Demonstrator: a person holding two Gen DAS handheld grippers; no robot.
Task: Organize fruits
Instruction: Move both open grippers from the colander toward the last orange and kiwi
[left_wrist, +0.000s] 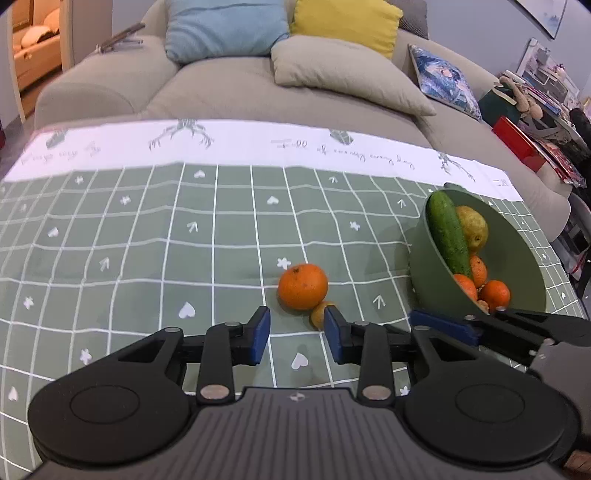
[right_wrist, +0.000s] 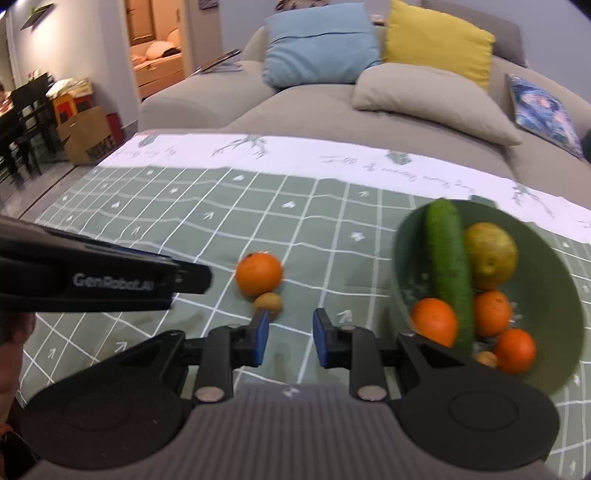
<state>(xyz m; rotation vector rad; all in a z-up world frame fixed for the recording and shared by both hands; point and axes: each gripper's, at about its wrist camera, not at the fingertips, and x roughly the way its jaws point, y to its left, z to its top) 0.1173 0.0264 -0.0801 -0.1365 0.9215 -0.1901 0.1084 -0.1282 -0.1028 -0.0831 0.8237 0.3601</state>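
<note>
Left wrist view: left gripper (left_wrist: 297, 334) parted wide, empty, just behind tangerine (left_wrist: 303, 286) and small yellow-brown fruit (left_wrist: 319, 314) touching on green checked tablecloth (left_wrist: 147, 240); green bowl (left_wrist: 517, 266) holding cucumber (left_wrist: 448, 232), pear (left_wrist: 472, 227).

Right wrist view: right gripper (right_wrist: 290, 338) likewise wide, empty, near bowl (right_wrist: 546, 280).

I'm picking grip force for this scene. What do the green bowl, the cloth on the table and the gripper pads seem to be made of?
Green bowl: probably matte plastic, judging by its thin, even-coloured wall with no gloss; glazed ceramic looks unlikely. Tablecloth: soft fabric or thin vinyl, since it shows creases and ripples. Blue pads on the left gripper: seemingly rubbery, matte.
</note>
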